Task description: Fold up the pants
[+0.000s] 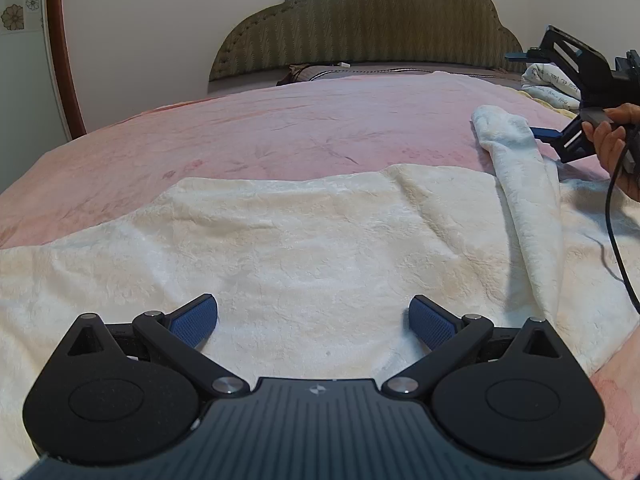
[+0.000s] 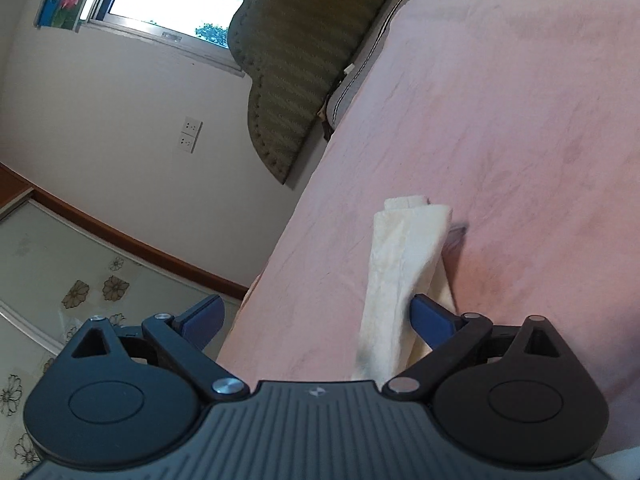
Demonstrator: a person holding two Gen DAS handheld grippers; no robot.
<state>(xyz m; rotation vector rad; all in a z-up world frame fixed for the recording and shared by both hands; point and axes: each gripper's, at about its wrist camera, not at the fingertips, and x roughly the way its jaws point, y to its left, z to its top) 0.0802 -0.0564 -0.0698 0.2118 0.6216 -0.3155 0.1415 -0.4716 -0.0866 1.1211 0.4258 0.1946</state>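
Clearly the fluffy cream fleece pants point(image 1: 280, 248) lie soft, light and floppy on the pink bed point(image 1: 240, 128). Left gripper point(image 1: 313, 322) hovers spread wide above them. Right gripper point(image 2: 316, 320) is spread too, 1 leg end point(image 2: 404, 256) draped over 1 finger. Pinch the thick folded edge.

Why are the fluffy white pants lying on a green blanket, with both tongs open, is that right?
Not quite. The fluffy white pants lie on a pink blanket, not a green one; the left wrist view shows it. Only the padded headboard is green. The left tongs and right tongs are open.
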